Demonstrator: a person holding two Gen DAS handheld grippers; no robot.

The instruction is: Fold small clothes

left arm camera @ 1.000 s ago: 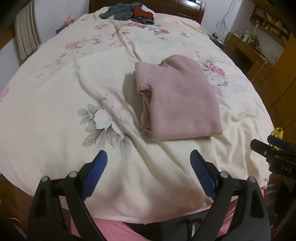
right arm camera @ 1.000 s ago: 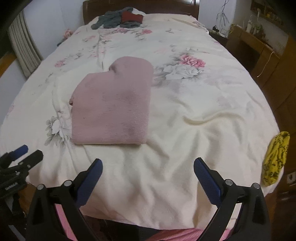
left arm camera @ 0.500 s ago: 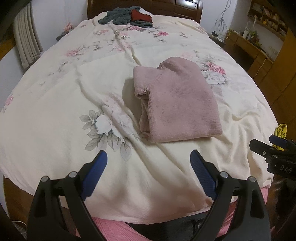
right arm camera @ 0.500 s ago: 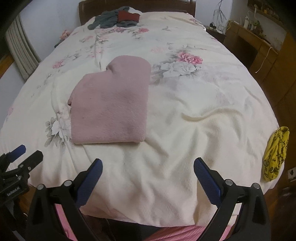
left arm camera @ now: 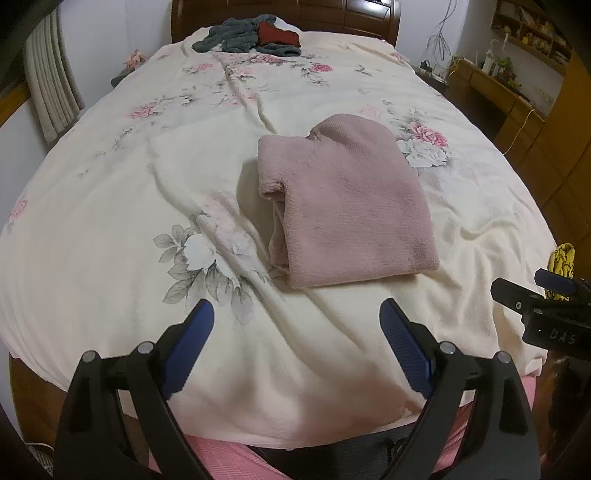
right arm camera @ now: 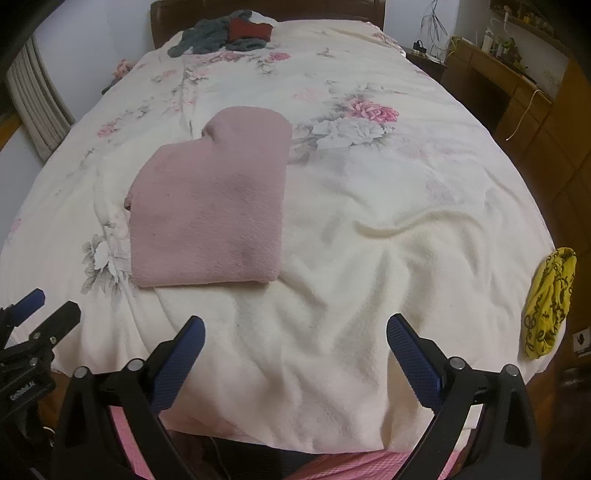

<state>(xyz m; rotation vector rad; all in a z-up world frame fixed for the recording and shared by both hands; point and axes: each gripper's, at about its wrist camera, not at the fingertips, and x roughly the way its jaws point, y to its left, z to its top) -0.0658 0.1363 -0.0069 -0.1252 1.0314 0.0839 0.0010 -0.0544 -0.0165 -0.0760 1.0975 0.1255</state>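
A pink garment (left arm camera: 347, 210), knitted in texture, lies folded into a flat, roughly rectangular bundle on a bed. It rests on a cream bedspread (left arm camera: 110, 206) printed with pink and grey flowers, roughly in the middle of the bed's width and toward the near end. Its layered, folded edges face the left side, and a rounded part sticks out at the far end.

The left claw (left arm camera: 297, 345) hovers above the near edge of the bed, its two black arms with blue pads spread wide apart and holding nothing. The garment lies beyond it, slightly to the right, and the claw does not touch it. The right claw (right arm camera: 295, 350) is likewise spread wide and empty, above the near edge of the bed, with the garment ahead and to its left. Each claw appears at the edge of the other's view.

At the head of the bed, against a dark wooden headboard (left arm camera: 332, 18), sits a heap of grey and red clothes (left arm camera: 255, 35). A yellow patterned cloth (right arm camera: 550, 302) hangs at the right edge of the bed. A wooden desk (left arm camera: 495, 92) stands along the right wall, with small items on it.
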